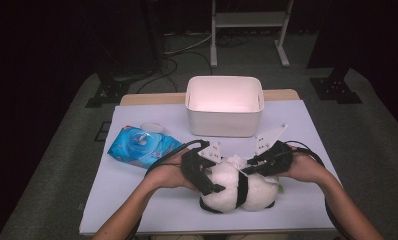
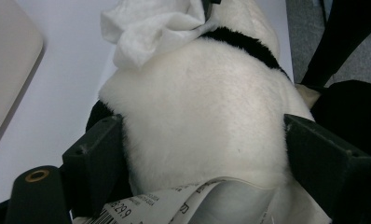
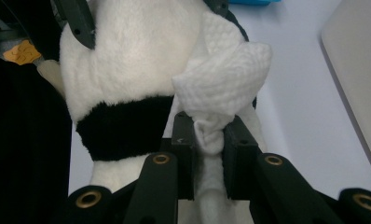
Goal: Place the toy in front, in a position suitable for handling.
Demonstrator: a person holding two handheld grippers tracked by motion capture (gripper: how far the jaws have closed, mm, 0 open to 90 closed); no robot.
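A black-and-white plush toy lies on the near middle of the white desk, between a person's two hands. The toy is rounded and soft, mostly white fur with a black band across its body and a printed label (with a barcode) hanging from its near end in the left gripper view. The left gripper has its fingers spread wide around the toy's white body, pressing against the fur on both sides, grasping it. The right gripper comes in from the right; its fingers are clenched on a white wipe, a crumpled, dimpled cloth bunched against the toy's fur beside the black band. A blue pack of wipes lies at the left of the desk, and a white bin stands at the far middle, just beyond the toy.
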